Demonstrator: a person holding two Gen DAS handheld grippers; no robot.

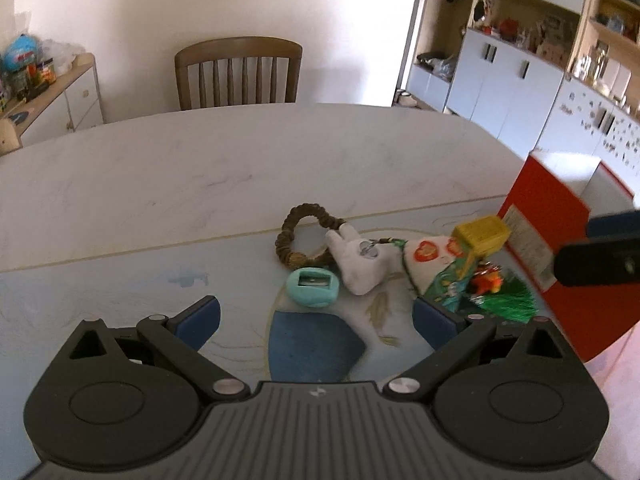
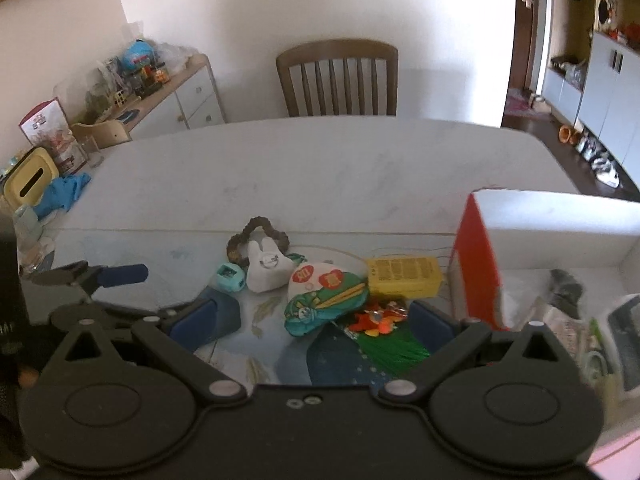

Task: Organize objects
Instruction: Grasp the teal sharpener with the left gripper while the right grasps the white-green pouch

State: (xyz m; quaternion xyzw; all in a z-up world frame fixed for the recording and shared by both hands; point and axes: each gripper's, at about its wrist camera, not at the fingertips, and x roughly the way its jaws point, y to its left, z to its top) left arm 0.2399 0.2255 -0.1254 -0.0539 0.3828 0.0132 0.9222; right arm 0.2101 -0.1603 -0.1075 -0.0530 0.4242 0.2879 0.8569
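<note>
In the left wrist view, your left gripper [image 1: 316, 320] hangs above the table [image 1: 240, 168] with its blue fingers [image 1: 200, 316] spread wide and nothing between them. Ahead of it lies the cluster to be organized: a teal sharpener [image 1: 313, 286], a white plush keychain [image 1: 360, 264] touching it, and a brown braided loop [image 1: 300, 236] just behind. To the right sit a green patterned pouch [image 1: 440, 268], a yellow box [image 1: 482, 236] resting against it, and an orange trinket [image 1: 486, 282] on a green tassel [image 1: 508, 300]. The red-and-white box [image 1: 552, 240] stands open at the far right — the other tool's finger crosses in front of it. In the right wrist view, your right gripper [image 2: 326, 318] is likewise spread and empty, hanging directly over the pouch [image 2: 324, 300] and tassel [image 2: 392, 348]. The yellow box [image 2: 404, 276] lies just beside the open box [image 2: 476, 272] — whether they touch cannot be told.
</note>
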